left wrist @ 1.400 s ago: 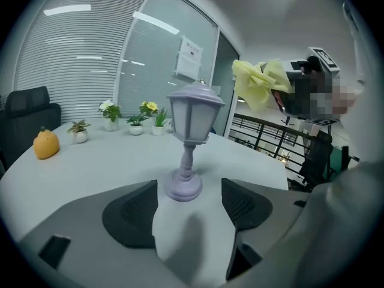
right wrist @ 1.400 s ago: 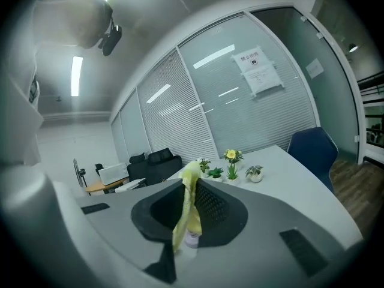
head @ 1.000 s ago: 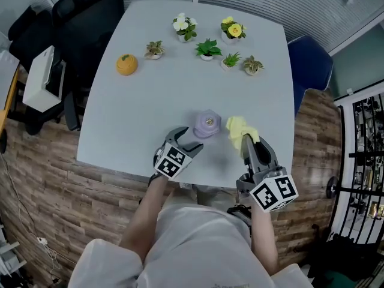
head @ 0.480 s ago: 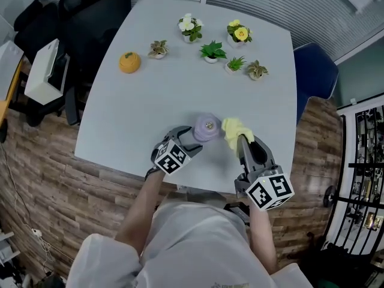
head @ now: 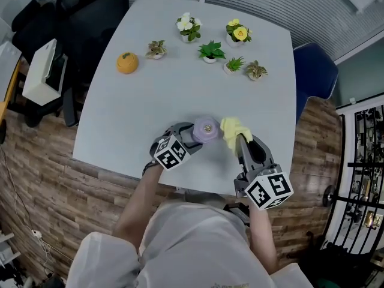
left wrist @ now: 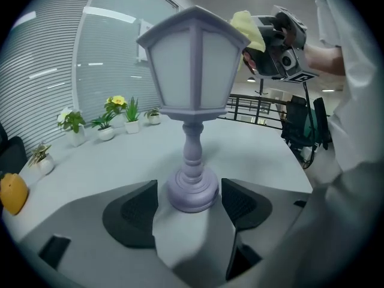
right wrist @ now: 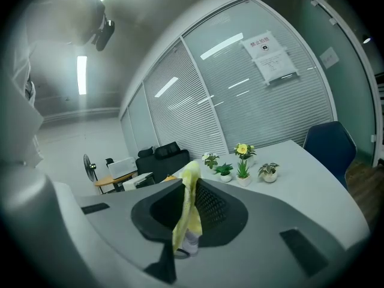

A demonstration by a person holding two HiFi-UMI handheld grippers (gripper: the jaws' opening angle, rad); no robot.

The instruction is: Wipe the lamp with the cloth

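Note:
A small lavender lantern-shaped lamp (head: pixel 207 129) stands upright near the table's front edge. In the left gripper view its round base (left wrist: pixel 192 194) sits between my left gripper's (left wrist: pixel 191 204) two dark pads, which stand open with narrow gaps on either side. My left gripper (head: pixel 187 138) reaches the lamp from the left. My right gripper (head: pixel 242 141) is shut on a yellow cloth (head: pixel 231 129), held just right of the lamp's top. In the right gripper view the cloth (right wrist: pixel 188 212) hangs pinched between the jaws of my right gripper (right wrist: pixel 187 221), and the lamp is mostly hidden behind it.
Several small potted plants (head: pixel 209 51) line the far side of the grey table (head: pixel 150 101), with an orange pumpkin-shaped ornament (head: pixel 127 63) at the far left. A black chair (head: pixel 72 17) and a white device (head: pixel 41 71) stand left of the table, a blue chair (head: pixel 312 71) right.
My left gripper has slid forward so its jaws now bracket the lamp's base. My right gripper has carried the cloth left, closer to the lamp.

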